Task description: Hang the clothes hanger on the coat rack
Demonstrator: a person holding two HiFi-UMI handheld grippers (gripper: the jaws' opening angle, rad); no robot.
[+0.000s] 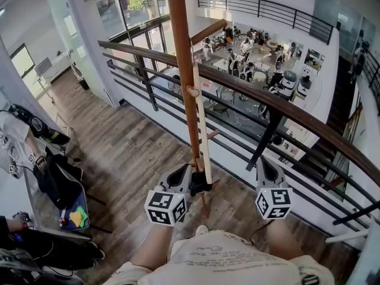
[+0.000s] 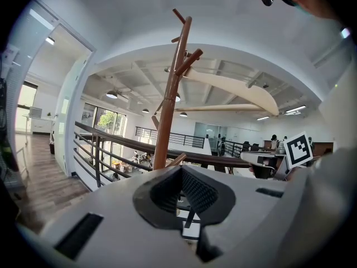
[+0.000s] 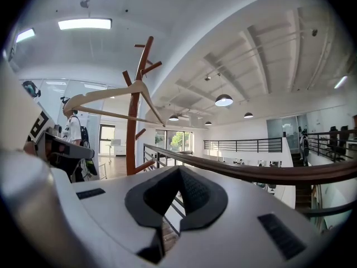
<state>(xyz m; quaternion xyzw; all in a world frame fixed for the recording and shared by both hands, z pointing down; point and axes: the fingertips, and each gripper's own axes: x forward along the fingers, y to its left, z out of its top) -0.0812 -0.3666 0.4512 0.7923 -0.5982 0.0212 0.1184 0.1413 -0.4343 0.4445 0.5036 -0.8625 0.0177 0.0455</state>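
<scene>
Pale wooden clothes hanger [image 2: 234, 88] is being carried by a coat rack [image 1: 181, 52] peg.
Left gripper [image 2: 181, 175] and right gripper [image 3: 178, 175] are being held shut, both empty.

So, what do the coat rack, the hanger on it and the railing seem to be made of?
Coat rack: looks like wood, reddish-brown, with a smooth, slightly glossy finish.
Hanger: probably pale, unstained wood with a matte look; painted plastic cannot be excluded.
Railing: a brown, wooden-looking top rail on dark bars, which are likely painted metal, being thin and uniform.
</scene>
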